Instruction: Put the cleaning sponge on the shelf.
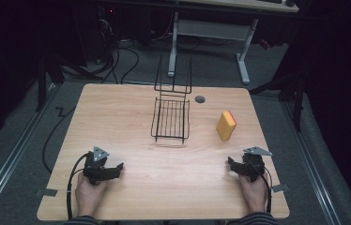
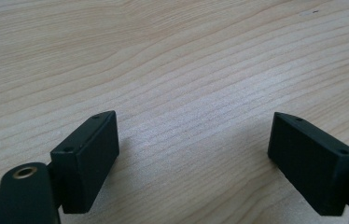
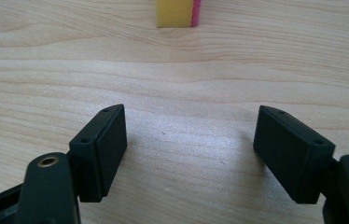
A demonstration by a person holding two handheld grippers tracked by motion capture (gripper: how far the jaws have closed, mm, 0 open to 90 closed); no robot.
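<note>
Both grippers rest empty, jaws wide: left gripper (image 1: 117, 167), right gripper (image 1: 230, 162). The sponge (image 1: 226, 125) stands on edge ahead of the right fingers (image 3: 105, 149); a low or off-centre approach may topple it before they close.

The wooden table (image 1: 117, 117) carries 2 things — a wire rack (image 1: 171, 119), a yellow sponge (image 1: 226, 125).

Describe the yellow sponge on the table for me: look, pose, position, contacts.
The yellow rectangular foam sponge has a thin pink-red layer along one side, seen in the right gripper view. It looks soft and dry. It stands on edge on the light wooden table, right of the black wire rack, ahead of the right tongs. Nothing but the table touches it.
</note>
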